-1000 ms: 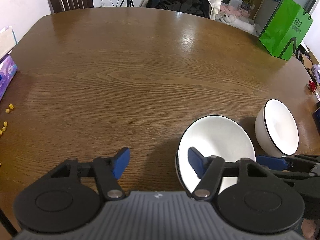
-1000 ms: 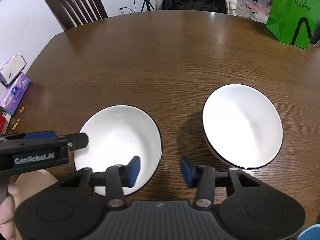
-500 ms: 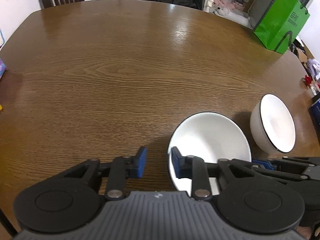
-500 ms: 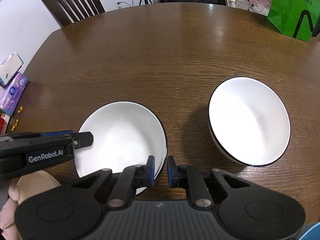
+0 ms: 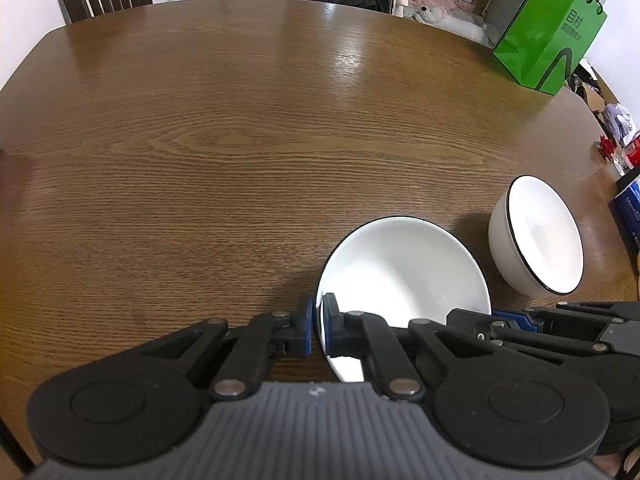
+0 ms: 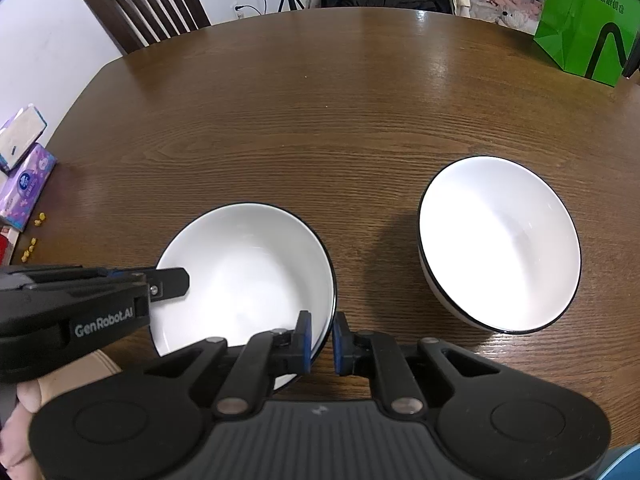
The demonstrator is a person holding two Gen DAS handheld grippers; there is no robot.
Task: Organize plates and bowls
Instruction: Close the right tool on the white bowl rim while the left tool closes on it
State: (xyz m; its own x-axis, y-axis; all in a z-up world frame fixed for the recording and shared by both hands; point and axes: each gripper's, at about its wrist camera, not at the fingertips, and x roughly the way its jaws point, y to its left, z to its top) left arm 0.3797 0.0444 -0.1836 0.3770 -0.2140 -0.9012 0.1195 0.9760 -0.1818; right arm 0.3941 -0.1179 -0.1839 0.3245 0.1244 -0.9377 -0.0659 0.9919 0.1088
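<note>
Two white bowls with black rims sit on the brown wooden table [image 5: 240, 128]. My left gripper [image 5: 318, 326] is shut on the left rim of the near bowl [image 5: 404, 276], one pad inside and one outside. My right gripper [image 6: 320, 340] is shut on the right rim of the same bowl [image 6: 244, 272]. The left gripper also shows in the right wrist view [image 6: 168, 282] at the bowl's left edge, and the right gripper shows in the left wrist view [image 5: 516, 320]. The second bowl [image 6: 500, 244] stands apart to the right; it also shows in the left wrist view [image 5: 536, 240].
A green paper bag [image 5: 548, 28] stands at the table's far right edge. Tissue packs [image 6: 24, 172] and small yellow bits [image 6: 34, 236] lie at the left edge. A wooden chair [image 6: 148, 4] stands behind the table. A beige plate edge [image 6: 80, 376] shows at near left.
Both grippers have closed from open onto opposite rims of the near bowl. The bowl has stayed in place on the table.
</note>
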